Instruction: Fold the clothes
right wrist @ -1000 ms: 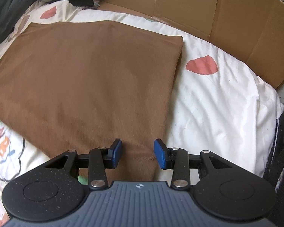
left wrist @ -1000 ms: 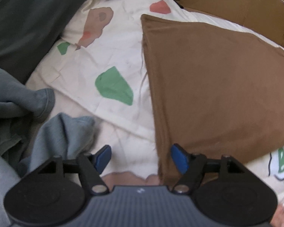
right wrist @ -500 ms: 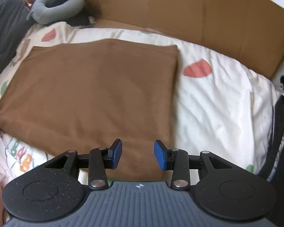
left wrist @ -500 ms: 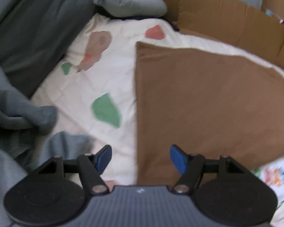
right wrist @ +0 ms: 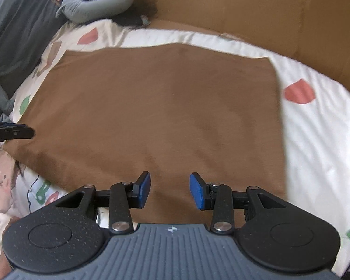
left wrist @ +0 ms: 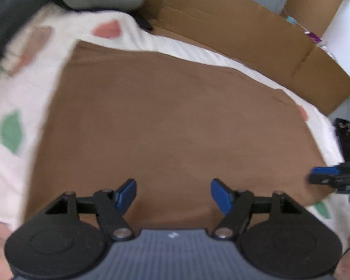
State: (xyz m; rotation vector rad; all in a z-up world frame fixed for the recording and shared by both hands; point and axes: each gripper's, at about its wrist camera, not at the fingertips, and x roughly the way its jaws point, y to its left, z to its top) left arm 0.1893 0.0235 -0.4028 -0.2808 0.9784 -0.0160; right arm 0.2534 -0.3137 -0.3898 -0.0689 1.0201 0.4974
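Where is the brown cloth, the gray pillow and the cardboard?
brown cloth (right wrist: 161,107), right wrist view, middle of its flat top.
gray pillow (right wrist: 98,2), right wrist view, its curved body.
cardboard (right wrist: 233,7), right wrist view, its wide front face.

One brown cloth (right wrist: 161,107), one patterned sheet (right wrist: 319,140), one grey pillow (right wrist: 98,2), two grippers (right wrist: 170,190)

brown garment (right wrist: 156,107): matt cloth, smooth, fine weave, lying flat.
bedsheet (right wrist: 319,144): white cloth, soft and lightly creased, with printed coloured patches.
cardboard wall (right wrist: 233,7): plain brown cardboard, matt, with fold creases.
neck pillow (right wrist: 98,0): grey matt fabric, probably a soft knit; too blurred to be sure.
dark blanket (right wrist: 16,37): charcoal cloth, matt.
right gripper (right wrist: 170,190): speckled matt black plastic arms, blue pads, shiny metal pivot pins, ribbed grey body.
left gripper (left wrist: 173,194): black plastic, blue pads, metal pins.
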